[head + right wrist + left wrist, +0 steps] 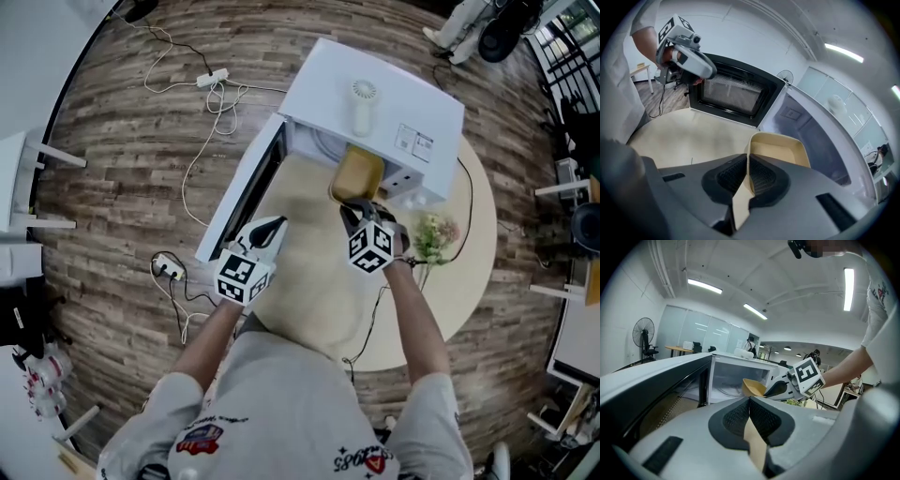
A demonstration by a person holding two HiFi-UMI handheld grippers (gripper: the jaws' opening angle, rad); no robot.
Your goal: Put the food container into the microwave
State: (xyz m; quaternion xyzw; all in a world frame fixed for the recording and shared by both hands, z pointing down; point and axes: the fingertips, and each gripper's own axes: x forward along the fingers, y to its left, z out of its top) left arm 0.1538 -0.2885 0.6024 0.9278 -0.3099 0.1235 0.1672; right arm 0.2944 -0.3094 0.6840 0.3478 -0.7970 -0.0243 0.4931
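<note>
A white microwave [375,103] stands on the round beige table [309,281] with its door [246,187] swung open to the left. My right gripper [354,208] is shut on the near rim of a tan food container [357,174], which is held at the mouth of the oven. In the right gripper view the container [780,147] juts from the right gripper [748,168] toward the cavity [820,136]. My left gripper [267,230] hovers beside the open door, shut with nothing in it. In the left gripper view the left gripper [750,401] faces the container [752,386].
A small white hand fan [363,101] lies on top of the microwave. A bunch of flowers [433,232] sits on the table right of the right gripper. A power strip [169,270] and cables lie on the wooden floor at the left.
</note>
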